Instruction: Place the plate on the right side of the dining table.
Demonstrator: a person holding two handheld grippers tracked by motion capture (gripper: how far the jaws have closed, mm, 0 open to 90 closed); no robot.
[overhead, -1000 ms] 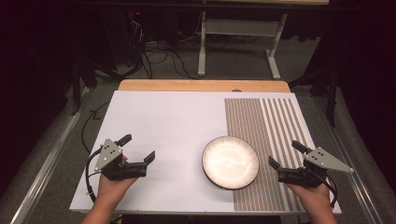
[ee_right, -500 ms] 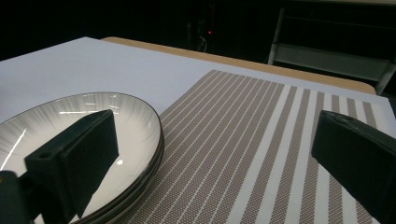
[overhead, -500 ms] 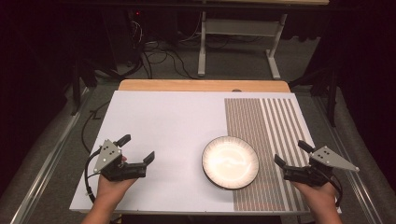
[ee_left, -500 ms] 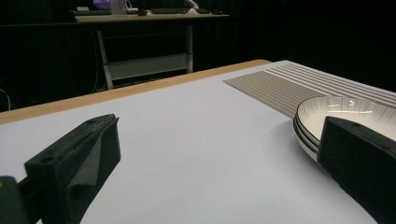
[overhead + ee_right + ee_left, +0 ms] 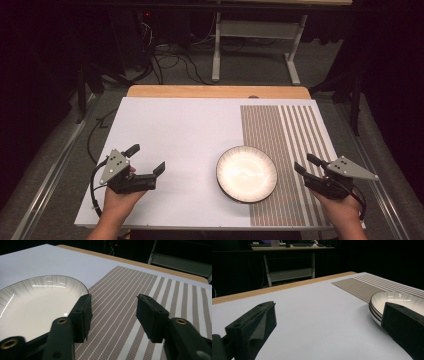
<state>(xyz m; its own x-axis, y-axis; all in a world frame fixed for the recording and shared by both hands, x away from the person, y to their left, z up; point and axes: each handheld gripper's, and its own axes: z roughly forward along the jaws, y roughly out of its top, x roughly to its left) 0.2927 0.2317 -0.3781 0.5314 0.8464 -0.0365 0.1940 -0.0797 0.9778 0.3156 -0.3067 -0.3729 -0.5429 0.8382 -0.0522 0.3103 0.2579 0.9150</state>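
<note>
1. Plate (image 5: 246, 173) sits on the surface (image 5: 175, 130), overlapping the striped mat (image 5: 290, 150).
2. Left gripper (image 5: 148, 161), left of the plate, gapes wide, empty.
3. Right gripper (image 5: 305, 164), right of the plate, has just been closing, half-narrowed, empty.

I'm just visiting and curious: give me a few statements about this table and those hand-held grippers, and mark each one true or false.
1. The plate is empty. True.
2. The plate lies wholly on the striped mat. False: only its right part overlaps the mat; the rest lies on the white sheet.
3. The right gripper grips the plate's rim. False: its jaws have just been closing, but nothing is between them and it sits right of the plate.
4. The left gripper is open and holds nothing. True.
5. A cup stands beside the plate. False: no cup is there.
</note>
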